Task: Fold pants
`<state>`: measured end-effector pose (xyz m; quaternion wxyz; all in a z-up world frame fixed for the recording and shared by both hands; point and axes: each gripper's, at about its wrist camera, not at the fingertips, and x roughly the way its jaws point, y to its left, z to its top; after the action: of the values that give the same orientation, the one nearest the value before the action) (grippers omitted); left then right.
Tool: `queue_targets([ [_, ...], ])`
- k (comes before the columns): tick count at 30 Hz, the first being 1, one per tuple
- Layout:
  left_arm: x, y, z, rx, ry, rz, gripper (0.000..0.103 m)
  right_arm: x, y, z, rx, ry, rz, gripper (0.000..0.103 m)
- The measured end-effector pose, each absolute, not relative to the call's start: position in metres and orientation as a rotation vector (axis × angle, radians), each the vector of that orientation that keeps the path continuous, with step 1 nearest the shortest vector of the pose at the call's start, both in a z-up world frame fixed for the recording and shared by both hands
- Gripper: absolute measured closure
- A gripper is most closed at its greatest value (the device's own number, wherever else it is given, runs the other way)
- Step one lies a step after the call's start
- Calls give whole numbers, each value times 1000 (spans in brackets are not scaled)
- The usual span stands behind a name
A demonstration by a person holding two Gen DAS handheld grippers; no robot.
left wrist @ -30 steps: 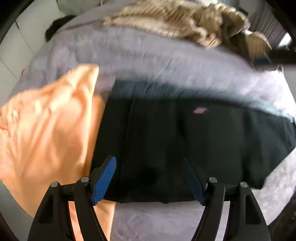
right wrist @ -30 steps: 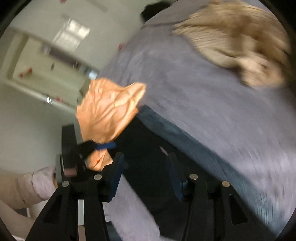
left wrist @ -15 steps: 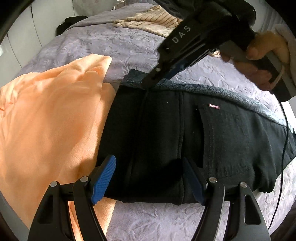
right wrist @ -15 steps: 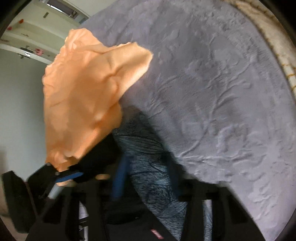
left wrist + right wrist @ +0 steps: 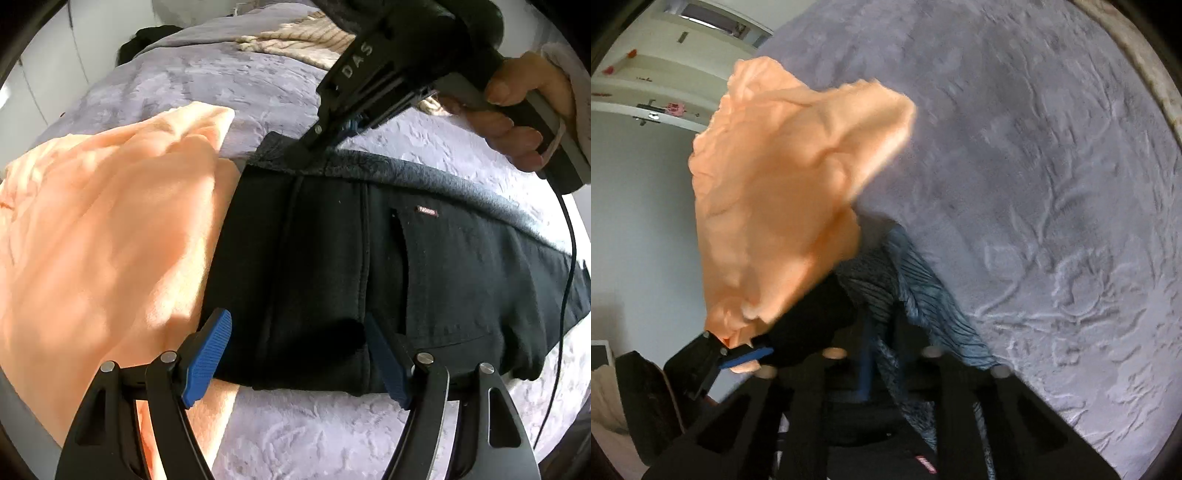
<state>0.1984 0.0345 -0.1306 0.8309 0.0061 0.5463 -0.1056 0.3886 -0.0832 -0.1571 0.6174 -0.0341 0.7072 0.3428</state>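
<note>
The black pants (image 5: 369, 266) lie folded across the grey bedspread (image 5: 229, 81), with a small red label near the back pocket. My left gripper (image 5: 299, 354) is open, its blue pads (image 5: 208, 350) astride the near edge of the pants. My right gripper (image 5: 306, 147) is shut on the far edge of the pants at the blue-grey inner waistband (image 5: 424, 173). In the right wrist view its fingers pinch that blue-grey cloth (image 5: 908, 295), and the left gripper (image 5: 738, 360) shows at lower left.
An orange garment (image 5: 103, 229) lies crumpled to the left, touching the pants; it also shows in the right wrist view (image 5: 783, 206). A beige striped knit (image 5: 306, 40) lies at the far side of the bed. A black cable (image 5: 569, 280) hangs over the pants at right.
My right gripper has come down onto the far edge of the pants and closed on it. My left gripper has stayed open at the near edge.
</note>
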Motion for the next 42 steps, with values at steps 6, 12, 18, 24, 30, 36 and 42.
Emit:
queue_targets([
  [6,207,40,-136,21,1181,-195,28,404,-76,-175,-13,1613,679,94],
  [12,228,38,-107,28,1145,-234,28,386,-132,-120,135,1482,497,90],
  [18,280,-20,-109,107,1136,-343,28,318,-225,-101,250,1477,295,90],
  [24,332,-39,-153,179,1156,-201,28,299,-288,-154,308,1450,67,90],
  [30,332,-18,-132,167,1185,-150,28,291,-337,-126,463,1323,-13,87],
  [36,259,-5,-119,182,1243,-194,28,163,-366,-99,778,1325,64,43],
  [42,230,-7,-150,242,1259,-150,12,65,-380,-148,1069,1334,-61,43],
])
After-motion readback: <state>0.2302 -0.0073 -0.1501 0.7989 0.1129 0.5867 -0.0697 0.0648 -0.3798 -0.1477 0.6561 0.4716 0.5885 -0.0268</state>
